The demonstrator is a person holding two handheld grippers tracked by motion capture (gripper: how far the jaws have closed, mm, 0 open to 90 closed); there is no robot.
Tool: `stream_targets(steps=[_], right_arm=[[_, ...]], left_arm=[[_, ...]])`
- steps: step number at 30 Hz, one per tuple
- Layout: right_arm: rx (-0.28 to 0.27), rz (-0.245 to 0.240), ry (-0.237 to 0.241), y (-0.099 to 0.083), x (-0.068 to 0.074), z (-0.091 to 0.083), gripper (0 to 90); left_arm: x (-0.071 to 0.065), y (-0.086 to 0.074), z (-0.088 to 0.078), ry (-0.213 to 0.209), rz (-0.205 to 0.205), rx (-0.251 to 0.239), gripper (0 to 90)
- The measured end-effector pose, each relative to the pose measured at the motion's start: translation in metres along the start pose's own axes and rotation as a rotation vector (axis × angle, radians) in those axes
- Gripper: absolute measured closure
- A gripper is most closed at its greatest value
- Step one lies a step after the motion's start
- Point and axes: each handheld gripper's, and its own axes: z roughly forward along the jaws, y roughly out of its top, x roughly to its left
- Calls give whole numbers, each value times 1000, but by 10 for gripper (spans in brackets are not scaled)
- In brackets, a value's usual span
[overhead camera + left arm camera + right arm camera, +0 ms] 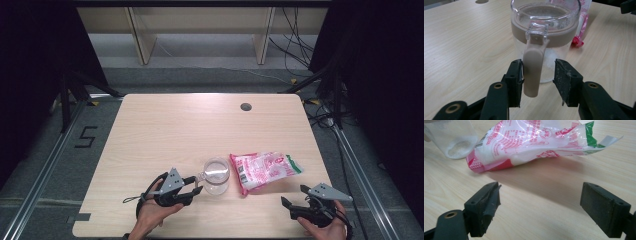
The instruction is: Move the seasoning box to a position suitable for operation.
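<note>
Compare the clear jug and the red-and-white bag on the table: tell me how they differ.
The clear jug stands upright and keeps a rigid shape; the red-and-white bag lies flat and crumpled. The jug is see-through with a beige band and handle; the bag is printed plastic with a green end. The jug's handle sits between the left tool's jaws; the bag lies apart from the open right tool. Both rest on the wooden table and hold something white.

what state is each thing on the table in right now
jug: upright, no lid, a little white powder at the bottom
handle: between the left gripper jaws, not clamped
bag: lying flat, green end torn open
right gripper: open, nothing between its jaws, short of the bag
</note>
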Motion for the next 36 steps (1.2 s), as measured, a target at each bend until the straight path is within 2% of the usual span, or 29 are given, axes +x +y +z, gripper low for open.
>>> stream_targets(steps=[3, 4, 5, 6, 8, 9, 10, 11, 14, 15, 17, 18, 19, 21, 22, 23, 25, 26, 29, 30, 31, 33, 34, 35, 36], right_arm=[[-2, -2, 2, 0, 0, 0, 176], [-3, -4, 3, 0, 0, 0, 179], [12, 44, 16, 0, 3, 0, 181], [8, 20, 13, 0, 2, 0, 183], [11, 30, 16, -1, 3, 0, 186], [7, 12, 14, -1, 1, 1, 187], [9, 25, 18, -1, 2, 0, 189], [-1, 4, 18, 0, 1, 0, 195], [-2, 7, 19, 0, 1, 0, 199], [8, 34, 21, 0, 3, 0, 200], [8, 35, 21, 0, 3, 0, 200], [1, 27, 21, -1, 2, 0, 202], [0, 26, 22, -1, 2, 0, 204], [8, 36, 28, -1, 3, 0, 204], [7, 35, 29, -1, 3, 0, 204], [-4, 0, 24, -1, 0, 1, 205], [-5, 2, 24, -1, 0, 1, 206], [5, 20, 21, -1, 1, 1, 206], [-2, -2, 24, -1, -2, 2, 205], [-2, -2, 24, -1, -2, 2, 205], [7, 38, 29, -2, 1, 1, 206], [8, 34, 30, -2, 0, 2, 206], [-1, 1, 26, -2, -3, 3, 206], [10, 39, 27, -2, 0, 2, 206], [10, 39, 27, -2, 0, 2, 206]], left_arm=[[1, 1, 3, 14, 8, -2, 646], [4, 2, 4, 15, 26, -5, 676], [5, 2, 5, 12, 23, -2, 693], [4, 3, 8, 10, 15, 6, 718], [4, 4, 9, 12, 18, 9, 720], [4, 5, 9, 24, 26, 16, 722], [4, 6, 11, 24, 19, 10, 723], [7, 8, 11, 25, 49, 30, 726], [9, 9, 13, 36, 45, 28, 727], [11, 9, 16, 37, 44, 23, 727], [14, 10, 17, 27, 41, 24, 727], [16, 11, 18, 33, 57, 28, 727], [16, 11, 19, 36, 40, 25, 727], [19, 13, 21, 32, 50, 26, 727], [20, 13, 23, 29, 42, 24, 727], [21, 13, 23, 30, 47, 25, 727], [22, 13, 24, 26, 42, 18, 727], [26, 14, 25, 36, 46, 25, 728], [30, 14, 26, 37, 46, 18, 731], [32, 15, 25, 45, 50, 32, 731], [33, 15, 26, 47, 47, 27, 732], [35, 15, 25, 47, 56, 29, 733], [37, 16, 25, 50, 80, 32, 734], [38, 15, 24, 66, 73, 40, 742], [38, 15, 24, 66, 73, 40, 749]])
